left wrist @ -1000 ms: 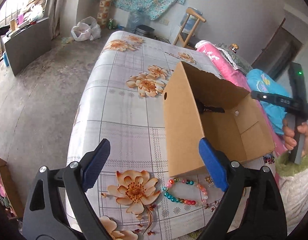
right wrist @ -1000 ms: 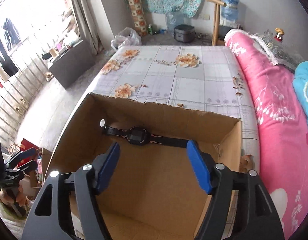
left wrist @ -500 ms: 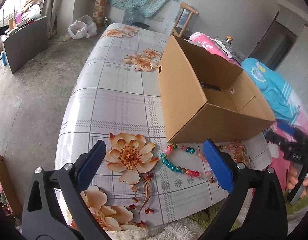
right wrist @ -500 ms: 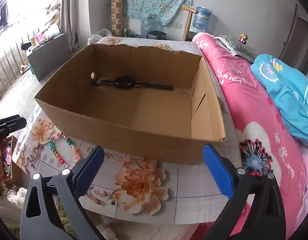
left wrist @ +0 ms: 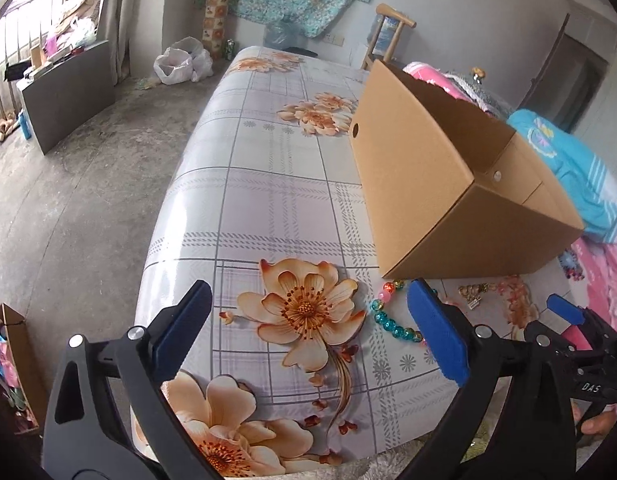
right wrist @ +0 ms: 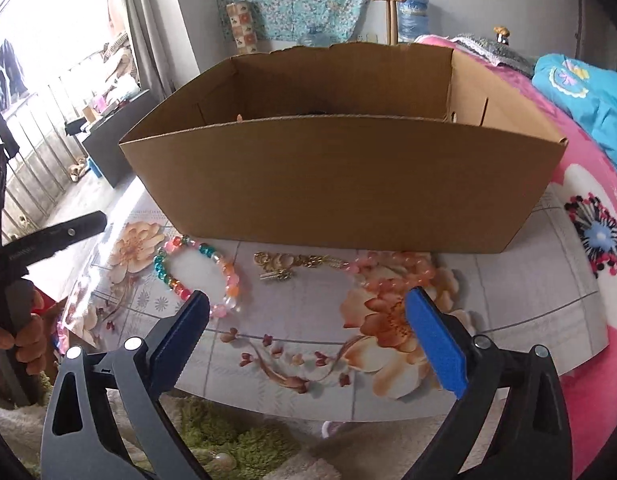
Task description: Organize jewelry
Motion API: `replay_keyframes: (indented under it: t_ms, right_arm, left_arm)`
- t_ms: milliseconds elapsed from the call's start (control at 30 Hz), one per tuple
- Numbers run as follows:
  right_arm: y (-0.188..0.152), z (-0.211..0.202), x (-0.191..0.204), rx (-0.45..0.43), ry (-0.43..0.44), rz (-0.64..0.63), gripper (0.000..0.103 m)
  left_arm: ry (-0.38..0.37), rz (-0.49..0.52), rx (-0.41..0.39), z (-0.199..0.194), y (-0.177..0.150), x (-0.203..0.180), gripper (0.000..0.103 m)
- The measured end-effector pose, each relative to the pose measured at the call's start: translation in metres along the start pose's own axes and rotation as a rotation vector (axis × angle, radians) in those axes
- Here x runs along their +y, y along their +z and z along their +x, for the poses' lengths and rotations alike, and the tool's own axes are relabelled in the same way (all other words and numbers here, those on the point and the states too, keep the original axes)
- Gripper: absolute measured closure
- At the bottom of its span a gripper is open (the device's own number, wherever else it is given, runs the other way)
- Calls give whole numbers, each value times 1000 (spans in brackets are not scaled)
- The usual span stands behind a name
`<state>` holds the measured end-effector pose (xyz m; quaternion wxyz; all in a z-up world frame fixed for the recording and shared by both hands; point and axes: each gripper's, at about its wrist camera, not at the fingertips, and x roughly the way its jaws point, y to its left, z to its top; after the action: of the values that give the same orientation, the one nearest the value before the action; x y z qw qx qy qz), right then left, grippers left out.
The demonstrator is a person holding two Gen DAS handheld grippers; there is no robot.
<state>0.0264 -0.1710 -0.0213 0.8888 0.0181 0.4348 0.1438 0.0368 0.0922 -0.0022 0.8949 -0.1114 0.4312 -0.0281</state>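
Observation:
An open cardboard box (right wrist: pixel 340 184) stands on the flowered table (left wrist: pixel 268 200). In front of it lie a colourful bead bracelet (right wrist: pixel 196 272), a gold chain piece (right wrist: pixel 292 264) and a pink bead strand (right wrist: pixel 392 264). My right gripper (right wrist: pixel 308 344) is open and empty, low over the table's front edge, just short of the jewelry. My left gripper (left wrist: pixel 308 332) is open and empty over the front left of the table; the bead bracelet (left wrist: pixel 388 316) lies beside its right finger. The box (left wrist: pixel 436 184) is to its right. The box's contents are hidden.
A pink blanket (right wrist: pixel 596 240) and blue bedding (right wrist: pixel 588 92) lie right of the table. A green and white rug (right wrist: pixel 228 440) is below the front edge. Bare concrete floor (left wrist: pixel 68 184) lies left of the table, with a small cardboard bin (left wrist: pixel 12 360) at far left.
Both grippers have pulled back and dropped toward the table's front edge. The right gripper left the box, where a black watch lay, and now faces the jewelry in front of it.

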Motion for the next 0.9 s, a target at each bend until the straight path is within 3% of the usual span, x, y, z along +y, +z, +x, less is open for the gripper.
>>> replay_keyframes:
  t_ms: [67, 133, 233, 400, 900]
  right_arm:
    - [0, 9, 5, 32, 23, 13, 21]
    - [-1, 17, 7, 65, 38, 24, 35]
    - [-2, 24, 7, 98, 57, 32, 44]
    - [-2, 28, 8, 104, 65, 31, 50]
    - [2, 34, 13, 105, 158, 10, 66]
  left_arm:
    - [10, 58, 28, 11, 0, -13, 8]
    - [30, 118, 47, 23, 1, -27, 9]
    - [74, 212, 72, 38, -1, -46, 9]
    - [167, 363, 114, 57, -17, -66, 8]
    - [126, 317, 159, 32, -38, -49, 9]
